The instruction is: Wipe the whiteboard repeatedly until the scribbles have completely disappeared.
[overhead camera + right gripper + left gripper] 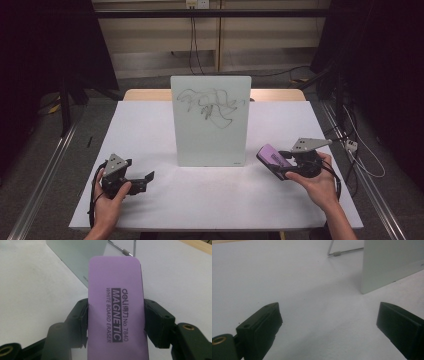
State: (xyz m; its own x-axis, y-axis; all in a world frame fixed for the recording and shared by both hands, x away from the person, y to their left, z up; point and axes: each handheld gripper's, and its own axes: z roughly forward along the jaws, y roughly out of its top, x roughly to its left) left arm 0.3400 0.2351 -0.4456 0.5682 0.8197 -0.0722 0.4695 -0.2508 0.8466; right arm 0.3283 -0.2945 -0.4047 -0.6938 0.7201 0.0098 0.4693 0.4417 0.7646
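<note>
A small whiteboard (210, 120) stands upright at the table's middle, with black scribbles (211, 106) across its upper part. My right gripper (286, 166) is shut on a purple magnetic whiteboard eraser (273, 157), held just right of the board's lower corner. In the right gripper view the eraser (117, 312) sits lengthwise between the two jaws, its printed face up. My left gripper (144, 181) rests open near the front left, pointing toward the board. In the left gripper view the jaws stand wide apart over bare table, with the board's edge (387, 265) ahead.
The white table (150, 125) spreads around the board. A wire stand leg (342, 252) props the board from behind. Cables (360, 160) trail off the right edge, and metal rails (45, 170) run along the floor on both sides.
</note>
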